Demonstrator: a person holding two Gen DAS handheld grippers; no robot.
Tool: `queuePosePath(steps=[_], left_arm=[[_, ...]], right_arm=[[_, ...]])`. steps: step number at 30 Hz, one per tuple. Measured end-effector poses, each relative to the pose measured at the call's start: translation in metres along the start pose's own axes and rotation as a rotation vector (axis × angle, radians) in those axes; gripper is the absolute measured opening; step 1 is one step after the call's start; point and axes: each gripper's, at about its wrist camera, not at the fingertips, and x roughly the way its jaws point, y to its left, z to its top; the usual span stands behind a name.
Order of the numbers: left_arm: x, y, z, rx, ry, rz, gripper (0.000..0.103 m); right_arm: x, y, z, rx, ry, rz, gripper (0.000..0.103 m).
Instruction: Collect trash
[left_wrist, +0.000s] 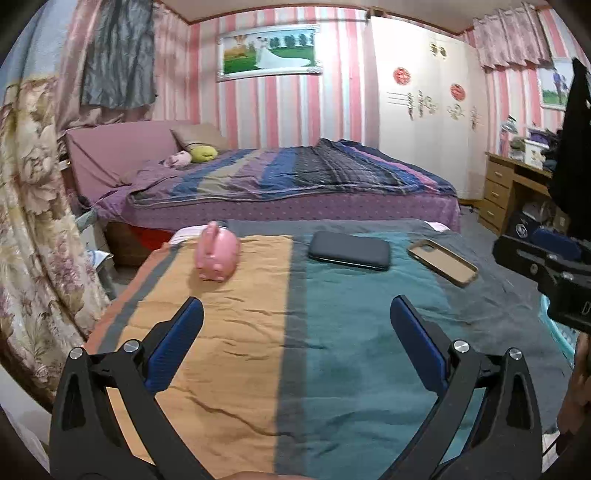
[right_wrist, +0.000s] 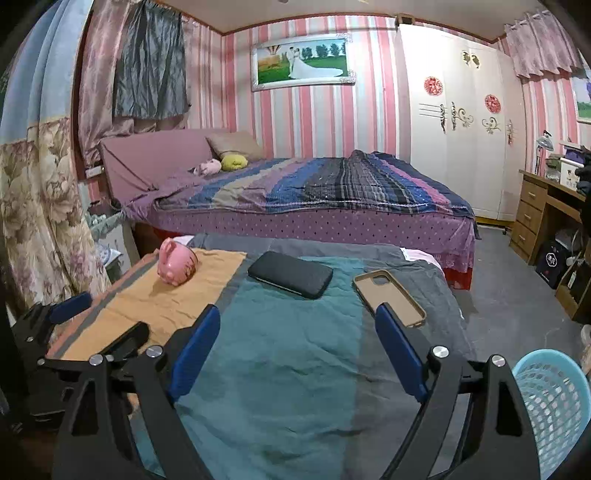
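Observation:
My left gripper (left_wrist: 297, 306) is open and empty above the cloth-covered table (left_wrist: 332, 350). My right gripper (right_wrist: 297, 314) is open and empty over the same table (right_wrist: 288, 362). A light blue mesh basket (right_wrist: 554, 402) stands on the floor at the table's right; its edge shows in the left wrist view (left_wrist: 557, 328). No loose trash shows on the table. The right gripper's body (left_wrist: 546, 269) appears at the right edge of the left wrist view, and the left gripper (right_wrist: 55, 332) at the left of the right wrist view.
On the table lie a pink piggy bank (left_wrist: 217, 254) (right_wrist: 175, 264), a black case (left_wrist: 350, 250) (right_wrist: 290, 274) and a tan phone case (left_wrist: 442, 261) (right_wrist: 389, 297). A bed (right_wrist: 314, 199) stands behind, a wardrobe (right_wrist: 461, 122) and wooden desk (right_wrist: 543, 218) at the right, curtains (right_wrist: 40, 206) at the left.

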Motion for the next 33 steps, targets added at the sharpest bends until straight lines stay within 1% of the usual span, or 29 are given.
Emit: queuePosePath(steps=[3,5,9,12,16,19,22,33], left_arm=[[0.001,0.016,0.001,-0.054,0.003,-0.013,0.098],[0.002,0.021,0.000,-0.069,0.004,-0.018,0.098],[0.002,0.024,-0.001,-0.077,0.005,-0.021,0.098],[-0.002,0.025,0.001,-0.089,-0.006,-0.025,0.098],[0.000,0.026,0.002,-0.113,-0.002,-0.035,0.098],[0.000,0.022,0.002,-0.100,-0.003,-0.032,0.098],[0.000,0.016,0.003,-0.086,-0.005,-0.034,0.098],[-0.002,0.009,0.003,-0.092,-0.003,-0.053,0.098]], right_arm=[[0.006,0.011,-0.004,-0.008,-0.019,-0.030,0.087],[0.007,0.014,-0.004,-0.011,-0.017,-0.039,0.088],[0.007,0.014,-0.002,-0.019,0.015,-0.032,0.088],[0.006,0.012,0.000,-0.043,0.014,-0.032,0.089],[0.010,0.006,-0.003,-0.048,0.020,-0.072,0.091],[0.010,0.000,-0.003,-0.024,0.019,-0.079,0.091],[0.009,-0.002,-0.004,-0.026,0.011,-0.084,0.091],[0.008,-0.010,-0.003,-0.021,0.012,-0.099,0.092]])
